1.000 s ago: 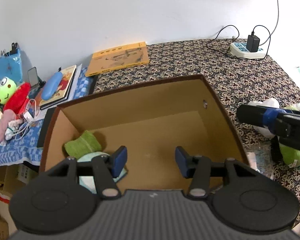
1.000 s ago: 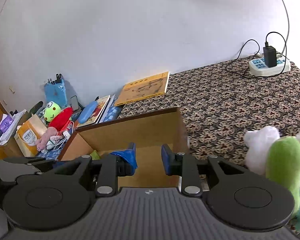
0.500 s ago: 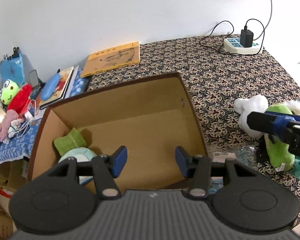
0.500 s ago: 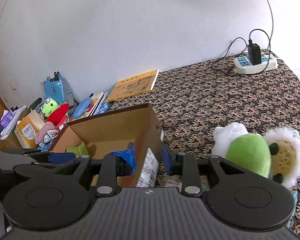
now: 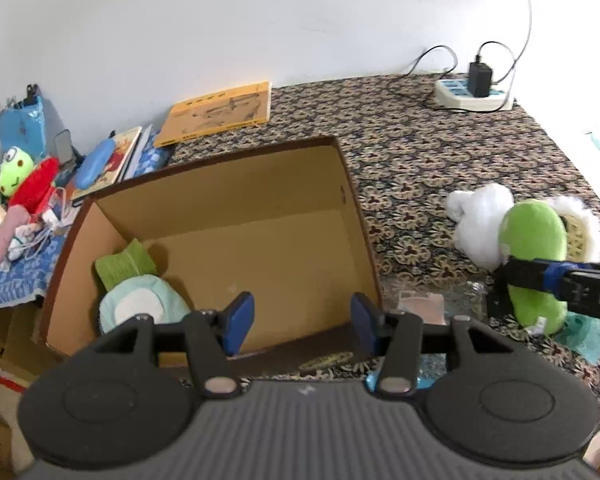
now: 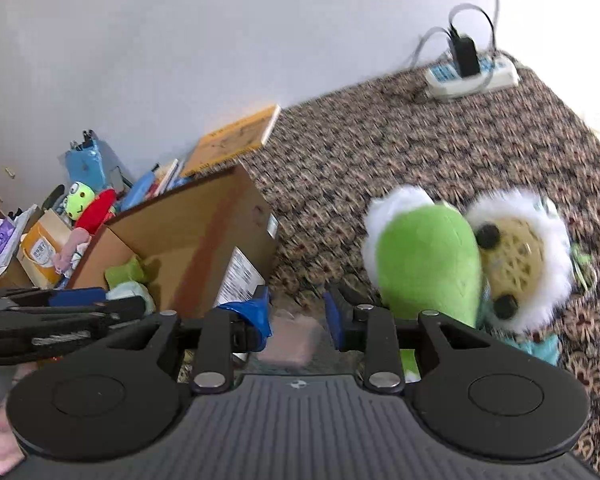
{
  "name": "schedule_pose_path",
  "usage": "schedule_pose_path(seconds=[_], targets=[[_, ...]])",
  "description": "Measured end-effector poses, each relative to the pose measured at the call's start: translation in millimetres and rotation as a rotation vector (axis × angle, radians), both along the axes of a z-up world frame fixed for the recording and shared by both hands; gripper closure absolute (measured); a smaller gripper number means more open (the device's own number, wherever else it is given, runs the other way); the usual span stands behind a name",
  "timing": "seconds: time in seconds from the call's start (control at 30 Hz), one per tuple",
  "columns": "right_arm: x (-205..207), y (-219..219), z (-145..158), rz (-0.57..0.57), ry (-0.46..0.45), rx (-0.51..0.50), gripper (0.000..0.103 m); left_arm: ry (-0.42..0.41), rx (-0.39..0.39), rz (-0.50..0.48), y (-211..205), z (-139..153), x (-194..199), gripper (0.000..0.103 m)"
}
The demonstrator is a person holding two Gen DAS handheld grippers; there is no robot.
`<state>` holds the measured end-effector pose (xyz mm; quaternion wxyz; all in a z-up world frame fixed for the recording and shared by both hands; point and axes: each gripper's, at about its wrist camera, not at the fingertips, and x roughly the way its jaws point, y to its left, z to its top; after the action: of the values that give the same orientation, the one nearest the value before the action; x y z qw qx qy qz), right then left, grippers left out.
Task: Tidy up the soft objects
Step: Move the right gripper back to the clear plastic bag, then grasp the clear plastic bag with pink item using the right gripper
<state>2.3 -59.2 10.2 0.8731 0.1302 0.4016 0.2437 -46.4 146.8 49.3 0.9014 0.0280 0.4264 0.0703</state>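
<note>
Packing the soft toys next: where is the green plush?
In both views the green plush lies on the patterned cloth, right of the cardboard box, against the white fluffy toy.

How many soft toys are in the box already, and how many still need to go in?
Two soft things already lie in the cardboard box: a green cloth and a pale blue plush. Neither gripper holds anything; the right gripper, jaws just opening, is beside the green plush. That one, the white fluffy toy and the round furry-edged toy are still out on the patterned cloth.
</note>
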Motion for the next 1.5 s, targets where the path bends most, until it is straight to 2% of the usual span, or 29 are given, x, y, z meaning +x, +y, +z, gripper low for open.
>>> schedule_pose_path(seconds=[0.13,0.3,0.5,0.63,0.73,0.8,0.93,1.1,1.27,1.4,1.5], targets=[[0,-4,-16,0.0,0.059,-0.002,0.089,-0.013,-0.069,-0.068,2,0,-16,0.05],[2,1,-27,0.006,0.081,-0.016,0.088,0.015,-0.168,-0.168,0,-13,-32,0.049],[19,29,-36,0.078,0.041,-0.081,0.087,0.085,-0.226,-0.267,-12,-42,-37,0.047],[33,52,-44,0.11,0.011,-0.13,0.087,0.159,-0.265,-0.276,-16,-68,-33,0.047],[42,68,-53,0.124,-0.016,-0.185,0.087,0.194,-0.292,-0.286,-16,-80,-33,0.047],[47,73,-59,0.135,-0.002,-0.202,0.087,0.2,-0.306,-0.293,-17,-86,-34,0.047],[45,69,-64,0.16,0.062,-0.178,0.087,0.218,-0.346,-0.309,-15,-95,-32,0.047],[29,51,-64,0.183,0.191,-0.108,0.086,0.247,-0.447,-0.343,-13,-106,-29,0.046],[11,26,-62,0.135,0.251,-0.049,0.086,0.27,-0.518,-0.366,-16,-113,-19,0.046],[2,5,-53,0.1,0.247,-0.037,0.086,0.255,-0.525,-0.411,-22,-108,-12,0.045],[-3,-8,-50,0.069,0.255,-0.034,0.086,0.264,-0.495,-0.441,-30,-111,-4,0.045]])
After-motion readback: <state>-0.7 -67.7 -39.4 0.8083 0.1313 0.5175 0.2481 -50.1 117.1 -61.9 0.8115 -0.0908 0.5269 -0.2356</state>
